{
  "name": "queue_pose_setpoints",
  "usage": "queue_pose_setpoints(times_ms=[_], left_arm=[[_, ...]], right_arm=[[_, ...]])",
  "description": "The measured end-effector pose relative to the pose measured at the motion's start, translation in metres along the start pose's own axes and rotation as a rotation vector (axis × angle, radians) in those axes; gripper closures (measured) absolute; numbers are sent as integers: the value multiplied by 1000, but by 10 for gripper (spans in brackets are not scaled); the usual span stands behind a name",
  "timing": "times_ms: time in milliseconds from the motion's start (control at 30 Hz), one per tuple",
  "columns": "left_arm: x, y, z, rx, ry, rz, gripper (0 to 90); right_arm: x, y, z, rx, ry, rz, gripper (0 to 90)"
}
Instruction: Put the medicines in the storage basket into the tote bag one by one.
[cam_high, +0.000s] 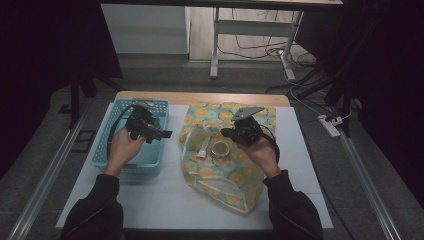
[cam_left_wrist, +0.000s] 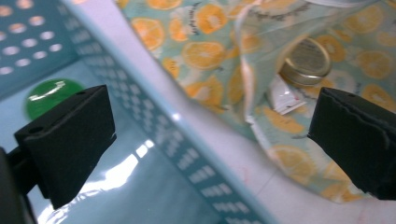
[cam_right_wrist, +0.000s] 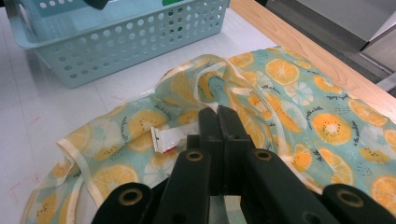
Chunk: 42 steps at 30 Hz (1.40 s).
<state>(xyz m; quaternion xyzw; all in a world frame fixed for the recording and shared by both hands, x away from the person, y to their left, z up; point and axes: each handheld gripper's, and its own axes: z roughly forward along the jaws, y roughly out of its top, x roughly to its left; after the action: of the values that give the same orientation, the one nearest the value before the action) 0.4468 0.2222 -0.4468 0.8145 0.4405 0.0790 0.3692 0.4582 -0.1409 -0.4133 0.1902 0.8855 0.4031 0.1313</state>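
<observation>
The left gripper (cam_high: 159, 133) hangs over the near right part of the light blue basket (cam_high: 111, 150), which stands on the left side of the table (cam_high: 165, 200). Its jaws stand wide apart with nothing between them; in the left gripper view they frame the basket's perforated right wall (cam_left_wrist: 187, 154), with one jaw over the basket floor and the other over the cloth. A round green lid (cam_left_wrist: 49, 95) lies on the basket floor behind the left jaw.

The right gripper (cam_high: 231, 134) sits over the middle of the cloth bag (cam_high: 225, 170), and its jaws are pressed fully together. In the right gripper view the closed tips (cam_right_wrist: 219, 122) meet at a raised fold of the fabric; whether they pinch it I cannot tell.

The bag is thin turquoise cloth printed with orange slices (cam_right_wrist: 289, 70), edged with pale cream binding and straps (cam_right_wrist: 79, 163). It lies crumpled and spread on the table, to the right of the basket and just beside it, running from the far wooden edge (cam_high: 200, 97) toward the near side. On the bag lie a small round tin with a gold-coloured lid (cam_high: 219, 148) and, just to its left, a small white tube or packet with a red mark (cam_right_wrist: 169, 139). The tin lies just left of the right gripper's tips in the high view, and the white tube just beside them in the right gripper view.
</observation>
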Motion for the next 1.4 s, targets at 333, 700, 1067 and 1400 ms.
queue_pose_setpoints(times_ms=[333, 700, 1067, 1400], left_arm=[[31, -7, 0, 4, 127, -40, 0], [52, -5, 16, 56, 191, -102, 0], [65, 0, 36, 104, 197, -121, 4], [66, 5, 52, 154, 208, -91, 106]], right_arm=[[0, 0, 0, 2, 0, -1, 900], [0, 0, 0, 3, 3, -1, 900], [0, 0, -1, 0, 4, -3, 900], [-1, 0, -1, -1, 6, -3, 900]])
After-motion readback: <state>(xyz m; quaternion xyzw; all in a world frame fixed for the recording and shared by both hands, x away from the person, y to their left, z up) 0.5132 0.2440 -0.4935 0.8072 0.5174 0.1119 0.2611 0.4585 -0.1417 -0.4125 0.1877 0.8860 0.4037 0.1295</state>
